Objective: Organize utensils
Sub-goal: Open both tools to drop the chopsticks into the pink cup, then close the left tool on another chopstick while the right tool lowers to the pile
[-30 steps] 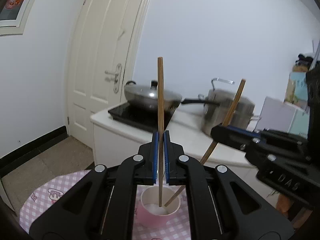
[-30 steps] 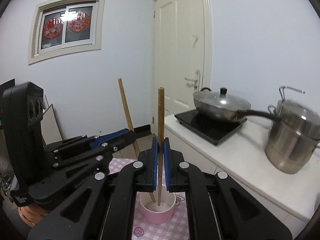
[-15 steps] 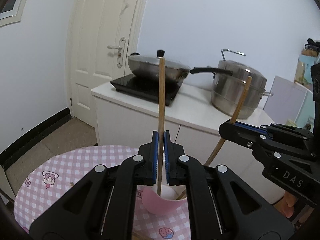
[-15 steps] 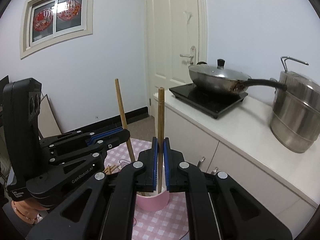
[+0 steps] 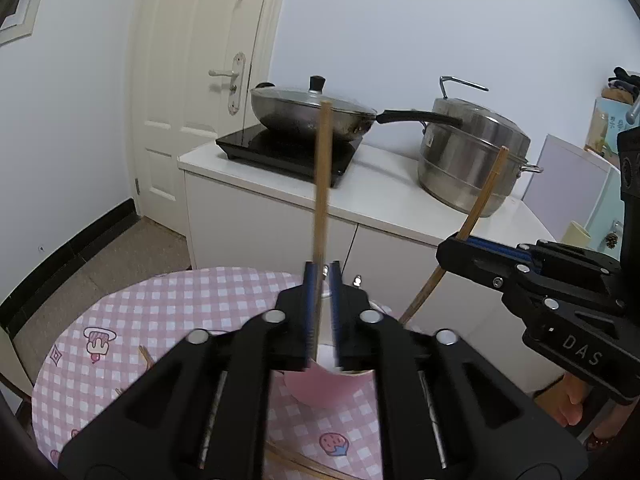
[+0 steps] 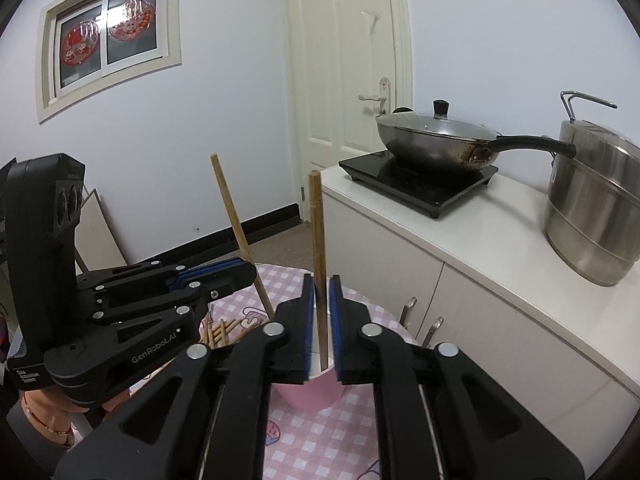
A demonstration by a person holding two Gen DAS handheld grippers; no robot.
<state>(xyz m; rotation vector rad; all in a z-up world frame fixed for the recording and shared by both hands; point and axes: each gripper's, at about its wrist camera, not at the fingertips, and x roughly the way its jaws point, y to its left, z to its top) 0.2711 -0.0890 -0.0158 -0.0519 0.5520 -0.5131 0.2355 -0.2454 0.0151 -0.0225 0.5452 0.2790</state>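
Wooden chopsticks stand between the blue pads of both tools. The left hand-held gripper (image 5: 322, 308) has its jaws opening: a visible gap separates the pads, and the left chopstick (image 5: 322, 184) leans against one pad only, no longer pressed from both sides. The right hand-held gripper (image 6: 321, 320) is likewise opening, with the right chopstick (image 6: 318, 240) standing free in the slot between the pads and touching neither firmly.

Both sticks point down into the pink cup (image 6: 310, 394), which sits directly below the fingertips of each tool. Their lower ends are hidden inside the cup rim, so contact with the cup floor cannot be confirmed, though both sticks appear to rest in it and lean outward from each other.

The cup stands on the round worktop (image 5: 168, 300), covered in pink checked cloth, near the edge that faces the white kitchen counter (image 6: 480, 240). More loose chopsticks (image 6: 218, 330) lie on the cloth toward the left edge, partly behind the left tool, and further sticks show at the near edge in the left wrist view.

Status, as a judgement: two chopsticks are being delivered to the cup, and release is under way. Remaining work: complete the release, withdraw both tools upward without dragging the sticks, then collect the loose sticks still lying on the worktop.
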